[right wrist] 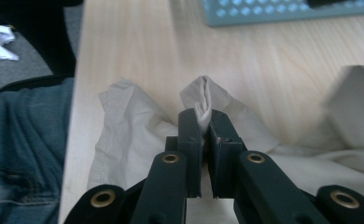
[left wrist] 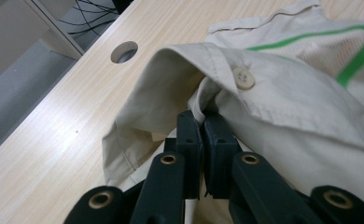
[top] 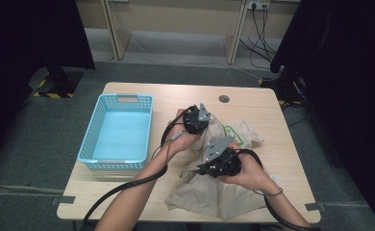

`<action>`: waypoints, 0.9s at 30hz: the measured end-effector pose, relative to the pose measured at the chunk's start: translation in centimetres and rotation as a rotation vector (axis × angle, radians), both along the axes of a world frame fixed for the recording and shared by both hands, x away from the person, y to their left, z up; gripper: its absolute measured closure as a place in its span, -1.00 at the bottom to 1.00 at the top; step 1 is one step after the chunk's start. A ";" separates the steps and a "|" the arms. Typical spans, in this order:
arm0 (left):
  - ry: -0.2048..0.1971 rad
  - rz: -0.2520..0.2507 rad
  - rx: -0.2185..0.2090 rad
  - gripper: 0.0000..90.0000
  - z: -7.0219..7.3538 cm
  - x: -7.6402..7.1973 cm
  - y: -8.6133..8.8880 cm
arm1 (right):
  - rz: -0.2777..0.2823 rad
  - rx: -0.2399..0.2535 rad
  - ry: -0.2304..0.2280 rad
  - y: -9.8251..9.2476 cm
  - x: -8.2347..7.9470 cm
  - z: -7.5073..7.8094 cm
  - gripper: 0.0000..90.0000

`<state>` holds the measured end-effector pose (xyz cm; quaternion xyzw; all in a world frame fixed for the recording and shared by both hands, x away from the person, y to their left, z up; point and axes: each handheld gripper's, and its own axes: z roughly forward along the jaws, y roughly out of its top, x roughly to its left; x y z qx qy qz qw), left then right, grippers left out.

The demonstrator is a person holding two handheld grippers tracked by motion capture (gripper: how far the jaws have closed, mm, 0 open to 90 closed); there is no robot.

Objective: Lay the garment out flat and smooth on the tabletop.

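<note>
A beige shirt [top: 224, 197] with a green stripe [left wrist: 357, 51] and a pale button [left wrist: 243, 78] lies crumpled on the right half of the wooden table [top: 128, 187]. My left gripper [top: 207, 126] is over the shirt's far part. In the left gripper view, the left gripper [left wrist: 202, 116] is shut on a fold of the shirt [left wrist: 287, 93] just below the button placket. My right gripper [top: 193, 171] is nearer the front and points left. In the right gripper view, the right gripper [right wrist: 203, 116] is shut on a bunched fold of the shirt [right wrist: 133, 135], lifted a little off the table.
An empty blue plastic basket [top: 90, 127] stands on the left half of the table; its wall [right wrist: 283, 11] is ahead of the right gripper. A round cable hole [top: 224, 99] sits near the far edge. Cables trail from both grippers over the front edge.
</note>
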<state>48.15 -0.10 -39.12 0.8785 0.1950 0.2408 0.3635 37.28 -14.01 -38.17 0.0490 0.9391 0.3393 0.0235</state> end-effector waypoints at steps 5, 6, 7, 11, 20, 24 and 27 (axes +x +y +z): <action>-0.030 -0.003 0.007 0.90 0.7 0.2 -0.6 | 0.065 0.029 0.020 1.5 -0.5 -0.2 0.88; -0.039 -0.005 0.013 0.89 0.8 0.2 -0.6 | 0.074 0.040 0.019 1.6 -0.6 -0.2 0.82; -0.049 -0.008 0.018 0.86 0.8 0.2 -0.6 | 0.070 0.047 0.013 1.6 -0.6 -0.1 0.63; -0.061 0.004 0.013 0.79 0.8 0.3 -0.2 | -0.065 0.156 -0.005 -0.7 0.9 1.4 0.26; -0.058 0.001 0.022 0.61 0.9 0.0 0.7 | -0.632 0.048 -0.069 -9.7 6.7 1.5 0.18; -0.041 -0.015 0.033 0.49 0.5 -1.1 1.4 | -0.784 -0.079 -0.051 -12.3 8.4 -1.0 0.11; -0.023 -0.022 0.047 0.43 0.0 -1.9 2.1 | -0.843 -0.122 -0.020 -13.5 9.2 -2.8 0.06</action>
